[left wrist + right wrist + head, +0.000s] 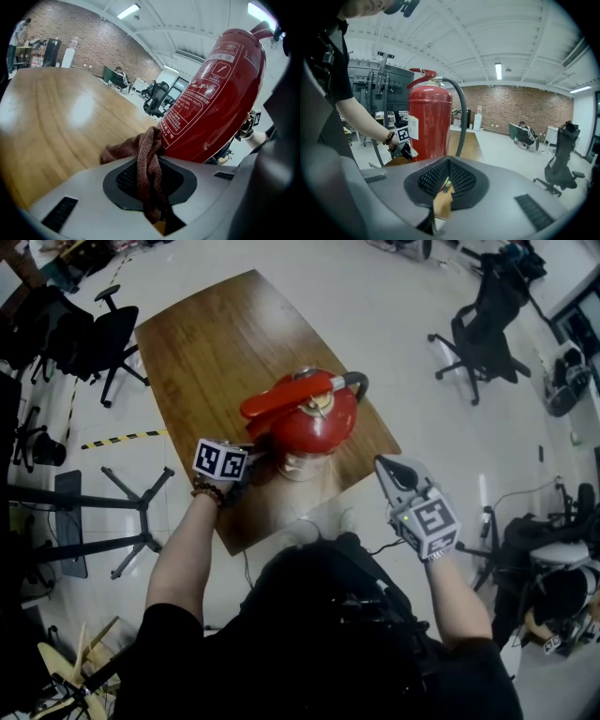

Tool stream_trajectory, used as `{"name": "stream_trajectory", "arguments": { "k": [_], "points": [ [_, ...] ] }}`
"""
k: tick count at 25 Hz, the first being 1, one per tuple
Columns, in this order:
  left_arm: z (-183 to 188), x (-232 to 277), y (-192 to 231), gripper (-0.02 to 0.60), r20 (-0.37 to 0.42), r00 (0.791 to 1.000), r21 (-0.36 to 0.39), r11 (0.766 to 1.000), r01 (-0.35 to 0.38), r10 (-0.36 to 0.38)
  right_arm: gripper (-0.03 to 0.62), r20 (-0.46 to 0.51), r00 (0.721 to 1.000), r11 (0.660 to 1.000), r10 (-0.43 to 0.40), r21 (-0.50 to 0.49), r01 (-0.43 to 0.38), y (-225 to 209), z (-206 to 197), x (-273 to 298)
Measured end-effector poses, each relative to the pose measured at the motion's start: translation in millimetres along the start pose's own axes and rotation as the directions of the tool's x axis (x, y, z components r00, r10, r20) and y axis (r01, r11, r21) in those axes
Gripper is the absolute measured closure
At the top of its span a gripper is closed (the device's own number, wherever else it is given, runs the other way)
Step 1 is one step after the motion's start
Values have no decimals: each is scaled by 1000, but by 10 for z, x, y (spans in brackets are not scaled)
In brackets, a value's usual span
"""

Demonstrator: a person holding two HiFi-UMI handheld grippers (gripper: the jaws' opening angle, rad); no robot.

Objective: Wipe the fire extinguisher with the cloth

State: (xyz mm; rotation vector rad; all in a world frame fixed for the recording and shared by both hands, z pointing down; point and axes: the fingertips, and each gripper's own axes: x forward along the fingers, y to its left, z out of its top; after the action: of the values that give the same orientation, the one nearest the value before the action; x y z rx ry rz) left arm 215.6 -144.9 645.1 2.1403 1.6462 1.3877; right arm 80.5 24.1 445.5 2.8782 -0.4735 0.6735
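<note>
On wooden table (202, 343): red fire extinguisher (314, 418), upright.
Room: office chairs (478, 334); brick wall (525, 108) only in gripper views.
Left gripper (251, 460): clamps brown cloth (149, 154).
Right gripper (384, 467): clenched, empty.

It was an open-plan office or lab, where swivel chairs (478, 329) stood around a wooden table (206, 343) on a pale floor, under strip lights (498, 71), with a brick wall (520, 105) behind seated people (527, 133).

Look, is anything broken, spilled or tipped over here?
Nothing stands out. The fire extinguisher stands upright on the table, with no damage showing, and the left tool holds the cloth against its red side.
</note>
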Motion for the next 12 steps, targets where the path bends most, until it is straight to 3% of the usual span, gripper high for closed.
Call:
{"name": "stream_trajectory", "arguments": {
  "k": [7,10,12],
  "points": [
    [227,-383,5,523,144,987,-17,997,-71,72,569,11,1000,1000,16,-10,-16,39,33,-33],
    [442,-666,-109,523,250,965,-26,996,-80,84,569,19,1000,1000,25,-14,-24,17,54,-63],
    [612,-914,-203,523,332,939,-35,996,-86,93,569,21,999,999,35,-19,-35,15,56,-62]
  ]
}}
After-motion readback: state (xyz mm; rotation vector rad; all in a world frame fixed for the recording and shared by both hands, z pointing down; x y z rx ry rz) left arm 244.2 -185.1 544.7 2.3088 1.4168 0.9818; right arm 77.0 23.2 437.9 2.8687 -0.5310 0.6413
